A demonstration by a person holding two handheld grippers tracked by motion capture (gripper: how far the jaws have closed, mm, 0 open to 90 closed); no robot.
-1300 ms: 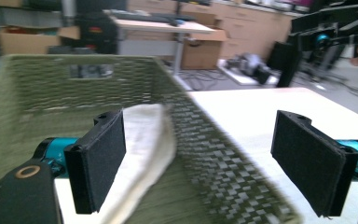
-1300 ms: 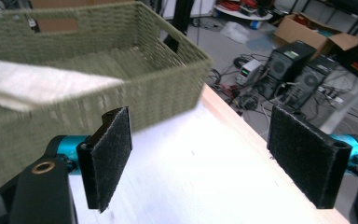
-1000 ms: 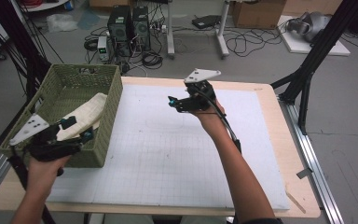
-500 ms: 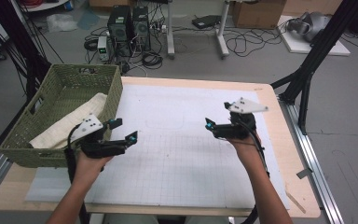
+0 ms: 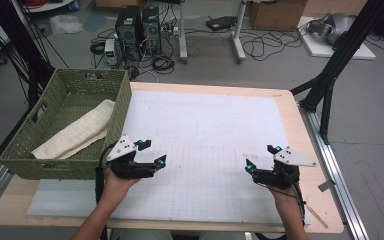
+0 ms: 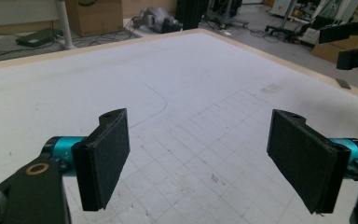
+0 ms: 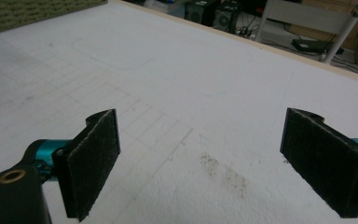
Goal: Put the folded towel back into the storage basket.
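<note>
A cream folded towel point(image 5: 77, 132) lies inside the green woven basket point(image 5: 122, 107) at the table's left. My left gripper point(image 5: 154, 152) hovers just right of the basket's near corner, open and empty. In the left gripper view its two black pads point(image 6: 105, 158) stand wide apart over the gridded white mat point(image 6: 191, 102). My right gripper point(image 5: 260, 157) is low over the mat near the front right, also open with nothing between its pads point(image 7: 93, 161). Both grippers point(image 6: 200, 158) point(image 7: 200, 163) point inward across the mat.
A white gridded mat point(image 5: 205, 125) covers most of the wooden table point(image 5: 290, 110). The basket's edge point(image 7: 28, 11) shows far off in the right gripper view. Computer towers point(image 5: 140, 25), cables and black frame legs point(image 5: 330, 85) stand on the floor beyond the table.
The left gripper came away from the basket, leaving the towel inside, and moved right toward the front. The right gripper moved from mid-table to the front right.
</note>
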